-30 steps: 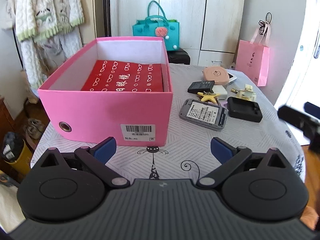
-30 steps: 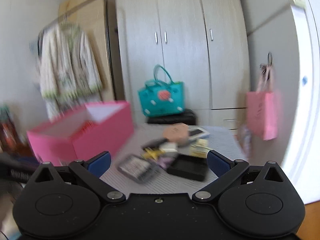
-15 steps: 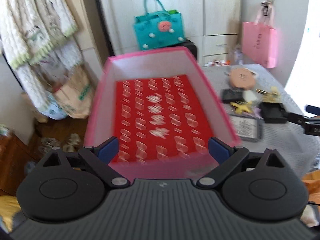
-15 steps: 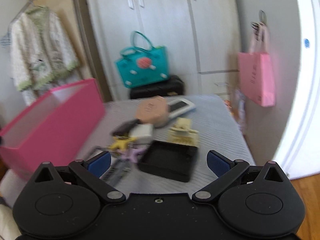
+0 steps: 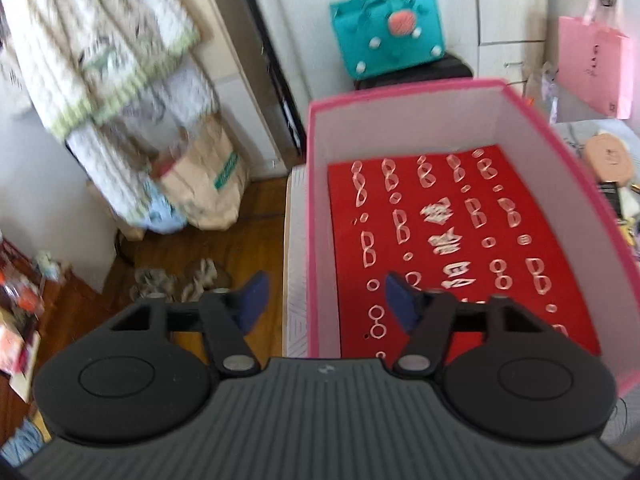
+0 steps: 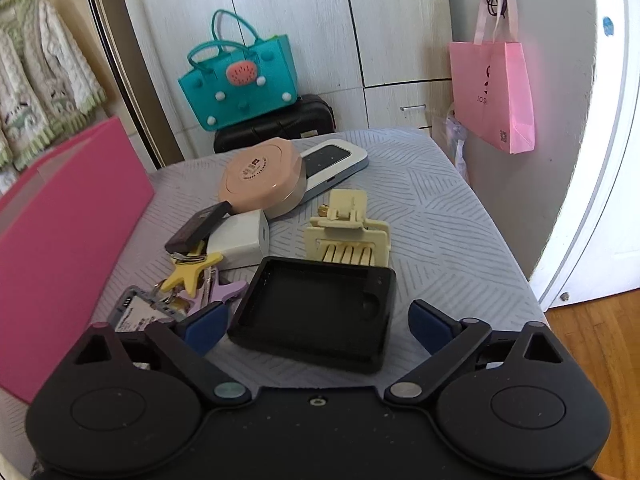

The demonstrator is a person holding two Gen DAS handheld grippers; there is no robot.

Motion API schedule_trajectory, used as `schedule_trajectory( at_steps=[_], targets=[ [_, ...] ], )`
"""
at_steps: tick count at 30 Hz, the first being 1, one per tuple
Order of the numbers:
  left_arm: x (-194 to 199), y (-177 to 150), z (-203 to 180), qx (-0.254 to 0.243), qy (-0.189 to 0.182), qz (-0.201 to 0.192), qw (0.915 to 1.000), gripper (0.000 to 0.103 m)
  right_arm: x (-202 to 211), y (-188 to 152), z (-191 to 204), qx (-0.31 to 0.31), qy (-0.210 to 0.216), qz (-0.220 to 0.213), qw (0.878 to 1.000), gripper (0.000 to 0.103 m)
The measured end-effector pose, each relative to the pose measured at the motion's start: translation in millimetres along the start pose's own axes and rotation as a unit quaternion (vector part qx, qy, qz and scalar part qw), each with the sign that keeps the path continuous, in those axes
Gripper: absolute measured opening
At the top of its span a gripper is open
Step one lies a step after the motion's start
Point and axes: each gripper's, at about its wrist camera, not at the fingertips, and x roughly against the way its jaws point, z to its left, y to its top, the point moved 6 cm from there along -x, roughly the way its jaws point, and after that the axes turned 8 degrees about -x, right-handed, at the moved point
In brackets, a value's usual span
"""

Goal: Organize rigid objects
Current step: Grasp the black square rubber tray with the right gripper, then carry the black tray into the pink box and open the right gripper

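Leftmost, the left gripper (image 5: 324, 304) is seen straddling the left wall of the pink box (image 5: 316, 216): one blue finger outside over the wood floor, the other inside above the red patterned sheet (image 5: 452, 240) lining the box bottom. Its jaws have just been closing, approx. half-narrowed now; the wall stands between the pads but contact can't be told, so it is read as released w/ nothing grasped. The box is set on the table's left end, w/ the loose items well to its right.

Further right, in the right wrist view, the right gripper (image 6: 316, 326) is held wide apart, nothing clenched, just above the near edge of the black tray (image 6: 316, 312), which lies between the fingers but isn't touched. Left of the tray a grey device (image 6: 134, 312) and yellow star keys (image 6: 192, 270) are seen; behind them a white block (image 6: 240, 242) and a black fob (image 6: 198, 226). A cream clip (image 6: 346, 236) sits touching the tray's far edge. Farthest back, a round peach case (image 6: 260, 178) rests partly over a white-and-black device (image 6: 336, 164). All lie on the grey patterned tablecloth (image 6: 440, 220).
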Motion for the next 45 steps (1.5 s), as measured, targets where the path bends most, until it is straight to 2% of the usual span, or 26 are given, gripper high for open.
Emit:
schedule_trajectory(
  at_steps=[2, 4, 7, 10, 15, 17, 19, 24, 26, 30, 33, 37, 41, 45],
  targets=[
    [-10.9, 1.0, 5.3, 0.003, 0.000, 0.002, 1.0000, 0.051, -6.5, 2.6, 3.2, 0.004, -0.006, 0.005, 1.000, 0.097],
    [-18.4, 2.4, 10.5, -0.003, 0.005, 0.000, 1.0000, 0.017, -12.6, 3.2, 4.9, 0.004, -0.005, 0.013, 1.000, 0.097],
    [-23.0, 0.7, 15.2, 0.006, -0.020, 0.001, 0.9998, 0.015, -10.7, 2.3, 1.0, 0.019, 0.011, 0.016, 1.000, 0.097],
    [-28.7, -0.9, 13.1, 0.004, -0.025, 0.000, 0.9997, 0.015, -7.8, 4.0, -6.2, 0.023, 0.020, 0.033, 0.999, 0.097],
    [-49.0, 0.6, 12.8, 0.020, -0.032, 0.020, 0.9991, 0.015, -10.5, 4.6, -1.4, 0.034, -0.012, 0.034, 0.999, 0.098],
    [-46.6, 2.7, 14.5, 0.028, -0.038, 0.007, 0.9988, 0.012, -15.5, 1.8, 2.4, 0.041, -0.033, 0.031, 0.998, 0.099],
    [-43.2, 3.9, 12.7, 0.014, -0.034, -0.007, 0.9993, 0.008, -18.4, -0.7, 8.9, 0.059, -0.055, 0.020, 0.997, 0.101],
    [-43.2, 5.9, 5.5, -0.011, -0.022, -0.010, 0.9997, 0.007, -17.7, 2.5, 2.5, 0.038, -0.054, 0.006, 0.998, 0.096],
    [-43.5, 6.4, 5.9, -0.011, -0.022, -0.010, 0.9997, 0.007, -14.4, 4.2, -3.4, 0.023, -0.035, 0.004, 0.999, 0.096],
    [-42.9, 5.7, 2.6, -0.022, -0.013, -0.015, 0.9996, 0.007, -6.4, 9.7, -8.6, 0.002, 0.038, 0.026, 0.999, 0.096],
    [-41.3, 5.2, -0.4, -0.025, -0.008, -0.015, 0.9996, 0.007, 4.6, 16.4, -4.8, 0.016, 0.049, 0.012, 0.999, 0.096],
    [-40.9, 9.8, -8.7, -0.033, -0.002, -0.016, 0.9993, 0.007, 25.4, 29.9, 7.4, 0.025, 0.089, -0.011, 0.996, 0.096],
    [-38.3, 13.1, -20.4, -0.039, -0.007, -0.023, 0.9990, 0.007, 46.0, 46.2, 31.6, 0.030, 0.149, -0.022, 0.988, 0.096],
    [-35.2, 13.5, -26.9, -0.031, -0.009, -0.036, 0.9988, 0.007, 57.7, 69.1, 70.6, 0.044, 0.218, -0.012, 0.975, 0.096]
  ],
)
